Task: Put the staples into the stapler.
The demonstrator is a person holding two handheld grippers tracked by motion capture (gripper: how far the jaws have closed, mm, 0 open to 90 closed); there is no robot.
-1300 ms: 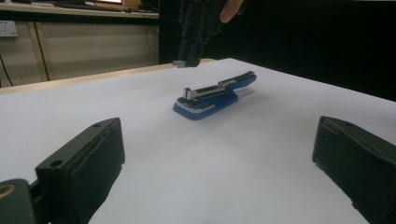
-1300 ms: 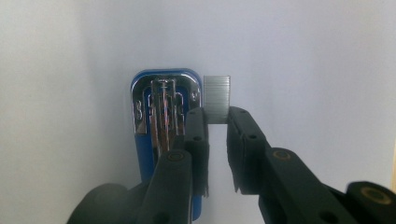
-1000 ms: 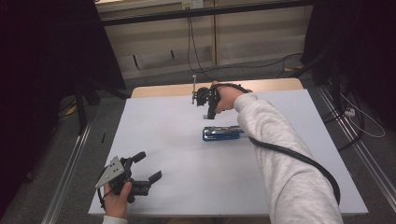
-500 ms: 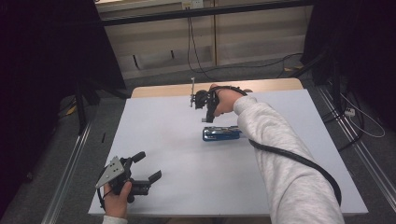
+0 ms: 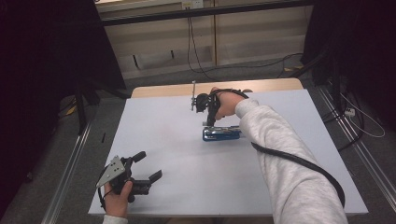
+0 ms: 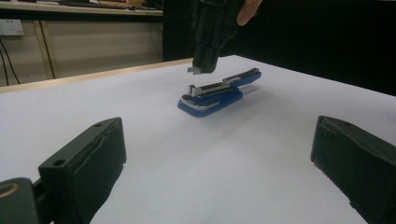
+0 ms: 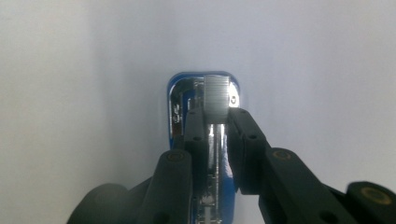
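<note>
Hovering just above a blue stapler (image 5: 221, 134), the right gripper (image 5: 206, 122) points straight down over the stapler's left end, as the high view shows it; the stapler lies flat on the white table (image 5: 187, 154), a little right of the middle and toward the far edge.

From the left gripper view, the right gripper (image 6: 200, 70) hangs with its tips slightly above the stapler (image 6: 217, 92); a small gap shows between the tips and the metal top arm, so they look apart, not touching.

From the right gripper view, the 2 black jaws stand narrow, with only a thin slot between them; the stapler (image 7: 180, 107) runs lengthwise under that slot, its silver top arm showing through the gap and its rounded blue end lying just past the fingertips (image 7: 236, 116); nothing is pinched between the jaws.

At the near left corner of the table, the left gripper (image 5: 148, 167) rests in a hand (image 5: 119, 198), well apart from the stapler; its 2 jaws stand wide with nothing between them, aimed across the table toward the stapler.

A grey sleeve (image 5: 285, 163) reaches in from the lower right, and a black cable (image 5: 303, 163) trails along it.
</note>
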